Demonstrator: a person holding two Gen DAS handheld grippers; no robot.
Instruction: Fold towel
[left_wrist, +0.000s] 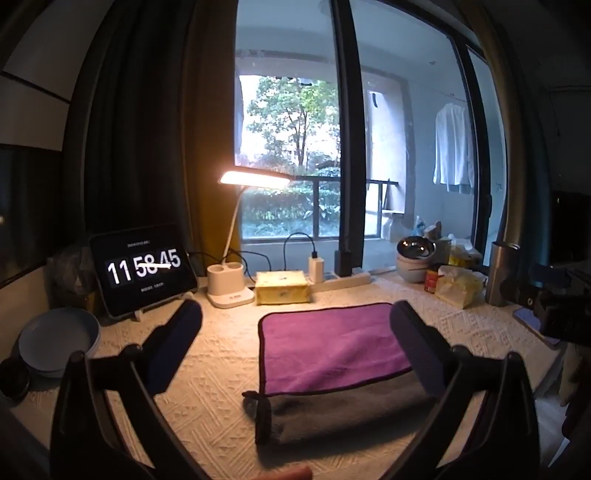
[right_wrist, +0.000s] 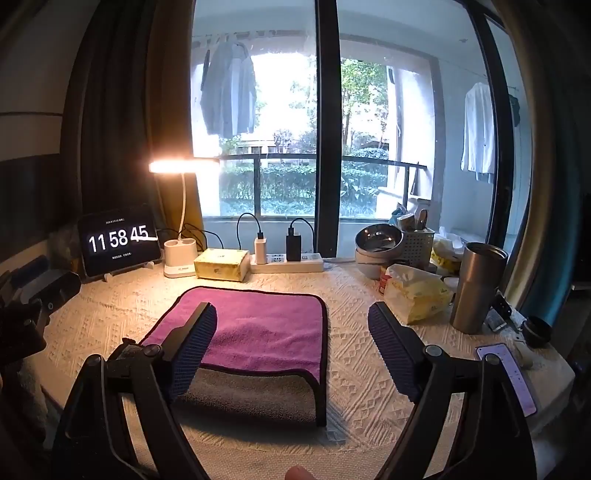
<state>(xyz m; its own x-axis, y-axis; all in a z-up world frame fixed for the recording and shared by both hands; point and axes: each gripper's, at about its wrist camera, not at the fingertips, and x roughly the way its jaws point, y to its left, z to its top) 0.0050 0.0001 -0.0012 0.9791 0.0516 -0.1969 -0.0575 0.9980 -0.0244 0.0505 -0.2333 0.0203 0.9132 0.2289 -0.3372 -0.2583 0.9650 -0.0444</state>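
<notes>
A towel (left_wrist: 332, 350) lies on the table, purple on top with a grey side showing along its near part, black trim around the edge. It also shows in the right wrist view (right_wrist: 258, 332). My left gripper (left_wrist: 295, 332) is open and empty, held above the towel's left edge. My right gripper (right_wrist: 291, 332) is open and empty, held above the towel's right edge. The left gripper's body shows at the left edge of the right wrist view (right_wrist: 33, 306), and the right gripper's body at the right edge of the left wrist view (left_wrist: 554, 306).
A tablet clock (left_wrist: 142, 267), lit desk lamp (left_wrist: 231, 288), tissue box (left_wrist: 282, 288) and power strip (right_wrist: 286, 260) line the back. A blue bowl (left_wrist: 59, 341) sits left. Bowls (right_wrist: 378, 240), tissue pack (right_wrist: 415, 291), steel tumbler (right_wrist: 476, 288) and phone (right_wrist: 513, 376) crowd the right.
</notes>
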